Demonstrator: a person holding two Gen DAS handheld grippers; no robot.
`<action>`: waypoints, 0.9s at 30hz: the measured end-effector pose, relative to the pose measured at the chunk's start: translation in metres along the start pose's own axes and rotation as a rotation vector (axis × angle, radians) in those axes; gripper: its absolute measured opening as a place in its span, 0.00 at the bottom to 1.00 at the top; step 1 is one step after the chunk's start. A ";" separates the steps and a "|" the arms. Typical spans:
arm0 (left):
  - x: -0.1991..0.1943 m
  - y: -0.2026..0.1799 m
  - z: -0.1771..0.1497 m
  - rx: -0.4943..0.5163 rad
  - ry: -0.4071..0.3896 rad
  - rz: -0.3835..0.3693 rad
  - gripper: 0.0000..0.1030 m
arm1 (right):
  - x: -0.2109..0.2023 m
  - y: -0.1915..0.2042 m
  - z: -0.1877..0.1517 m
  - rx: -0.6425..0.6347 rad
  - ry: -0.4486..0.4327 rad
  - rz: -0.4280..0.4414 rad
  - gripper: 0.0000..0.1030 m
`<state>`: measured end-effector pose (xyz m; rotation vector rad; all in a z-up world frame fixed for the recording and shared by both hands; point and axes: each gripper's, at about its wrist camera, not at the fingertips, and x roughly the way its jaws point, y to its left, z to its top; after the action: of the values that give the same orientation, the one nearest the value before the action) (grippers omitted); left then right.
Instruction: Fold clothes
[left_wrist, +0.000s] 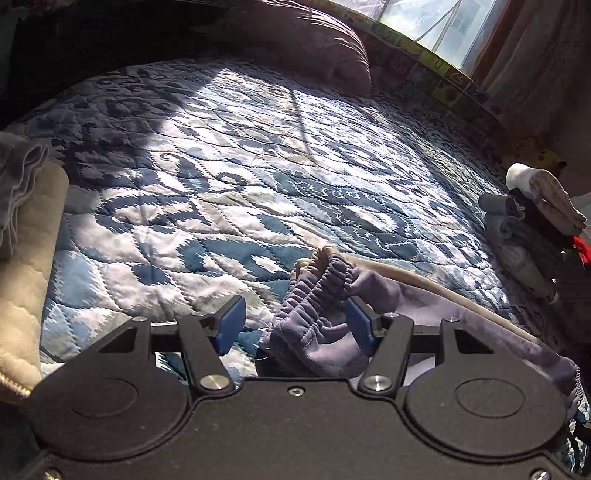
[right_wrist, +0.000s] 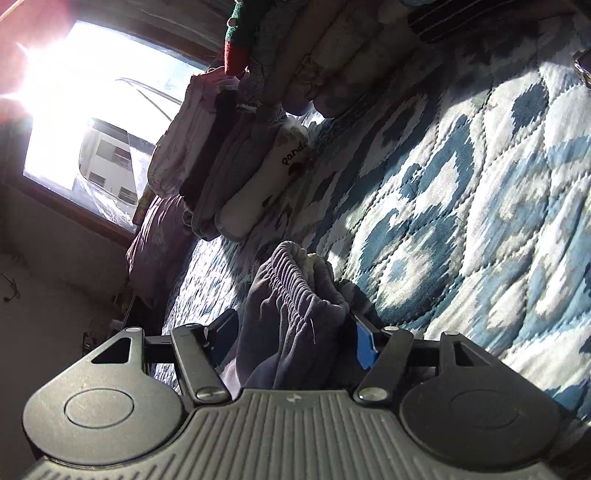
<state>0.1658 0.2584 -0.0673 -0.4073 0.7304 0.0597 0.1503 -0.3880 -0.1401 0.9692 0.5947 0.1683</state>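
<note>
Work surface is a bed under a quilted blue-and-white patterned quilt (left_wrist: 258, 177), sun falling across its middle. Window (left_wrist: 436, 26) runs along the far side of the quilt; a mauve pillow (left_wrist: 317, 48) sits at the quilt's far edge just below it. Stack of folded clothes (left_wrist: 532, 221) sits on the quilt's right edge in the left wrist view; the same stack (right_wrist: 229, 162) shows in the right wrist view, bottom item white with "panda" lettering. Beige padded fabric (left_wrist: 26, 277) and grey cloth lie at the quilt's left edge.

Task item: purple pants (left_wrist: 317, 317) with an elastic waistband, bunched, held up over the near part of the quilt. Waistband runs roughly left to right between the two grippers, legs hang down toward the viewer; exact lay is hard to judge, the fabric is crumpled.

Left gripper (left_wrist: 295, 321): jaws spread wide, gathered waistband lying against the right-side blue pad only, not pinched. Right gripper (right_wrist: 291, 332): jaws also apart, pants (right_wrist: 288, 317) draped between them, cloth bulk filling the gap; whether anything is clamped, I can't tell.
</note>
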 end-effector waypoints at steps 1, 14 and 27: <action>0.006 -0.003 0.004 0.014 0.014 -0.007 0.59 | -0.001 0.004 0.007 -0.031 0.003 -0.009 0.73; 0.079 0.007 0.033 -0.010 0.202 -0.144 0.56 | 0.075 0.010 0.054 -0.259 0.241 -0.042 0.79; 0.056 -0.003 0.036 0.043 0.131 -0.169 0.16 | 0.070 0.034 0.034 -0.395 0.201 0.015 0.30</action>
<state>0.2312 0.2642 -0.0792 -0.4338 0.8226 -0.1429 0.2313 -0.3659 -0.1256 0.5776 0.7066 0.3851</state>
